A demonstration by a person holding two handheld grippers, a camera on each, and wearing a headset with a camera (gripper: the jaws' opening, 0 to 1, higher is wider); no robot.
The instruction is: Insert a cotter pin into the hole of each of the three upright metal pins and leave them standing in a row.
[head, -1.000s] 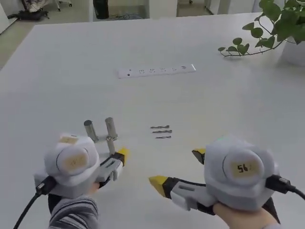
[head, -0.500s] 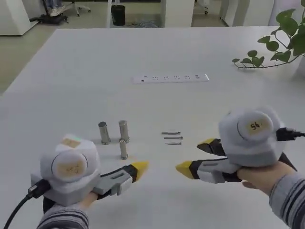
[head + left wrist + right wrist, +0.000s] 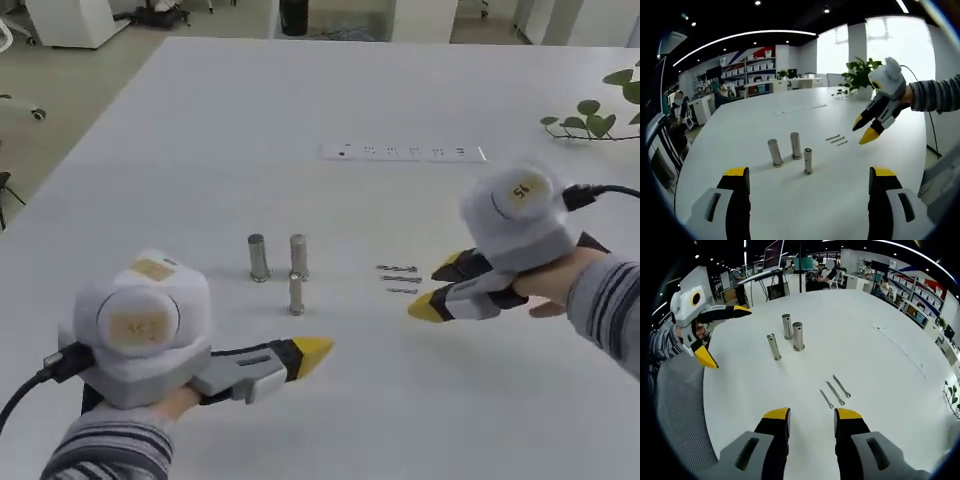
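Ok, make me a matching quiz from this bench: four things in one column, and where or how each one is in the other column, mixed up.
Things:
1. metal pins
2. cotter pins
3. power strip
4. right gripper

States:
A. lying flat, side by side
B. open, empty, close to the cotter pins
C. standing upright in a cluster
D. white, lying beyond all the pins

Pairs: 1-C, 2-A, 3-D, 4-B
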